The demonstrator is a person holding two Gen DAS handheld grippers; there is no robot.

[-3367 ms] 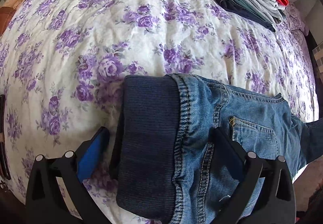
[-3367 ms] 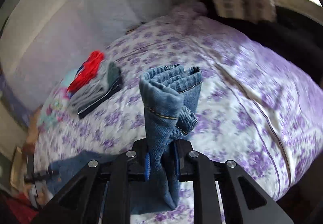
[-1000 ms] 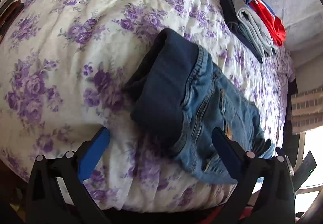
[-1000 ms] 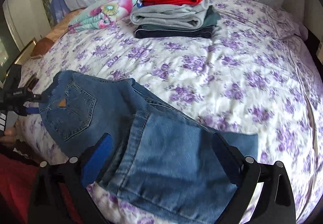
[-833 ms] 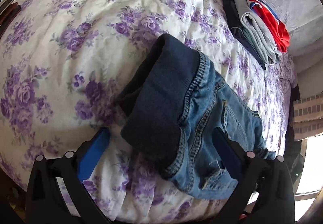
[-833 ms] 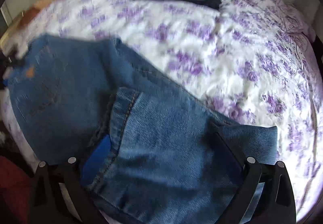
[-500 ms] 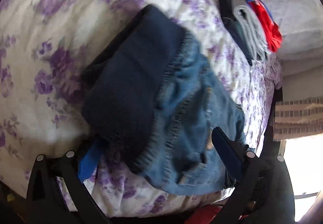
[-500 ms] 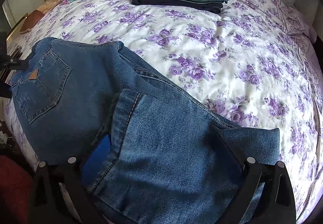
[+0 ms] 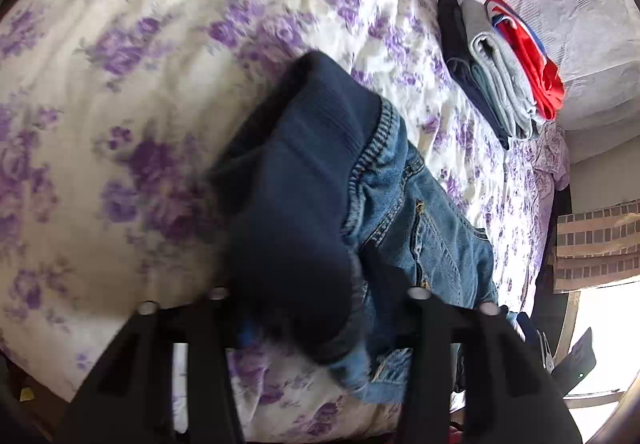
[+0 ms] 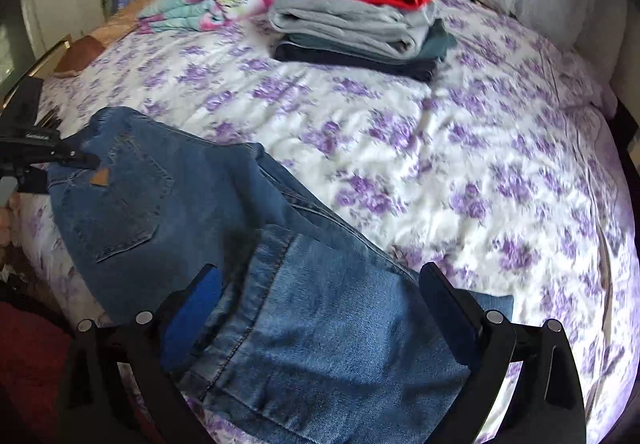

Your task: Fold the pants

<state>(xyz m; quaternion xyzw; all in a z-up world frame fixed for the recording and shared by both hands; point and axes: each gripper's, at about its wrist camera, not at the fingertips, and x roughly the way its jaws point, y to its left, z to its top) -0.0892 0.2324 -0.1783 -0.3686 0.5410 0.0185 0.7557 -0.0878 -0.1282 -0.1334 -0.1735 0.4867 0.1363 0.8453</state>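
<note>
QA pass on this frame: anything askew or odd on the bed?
Only the jeans: they lie diagonally near the bed edge, legs folded over loosely, hems not square with the seat. The dark waistband is bunched up where the left hand-held gripper is closing on it. The folded stack looks tidy.

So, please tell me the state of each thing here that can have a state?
jeans: partly folded, leg ends laid back over the legs, lying on the bed.
left hand-held gripper: jaws closing around the dark waistband.
right hand-held gripper: open, over the folded leg ends.
pile of clothes: folded and stacked.
bedspread: spread flat, slightly wrinkled.
</note>
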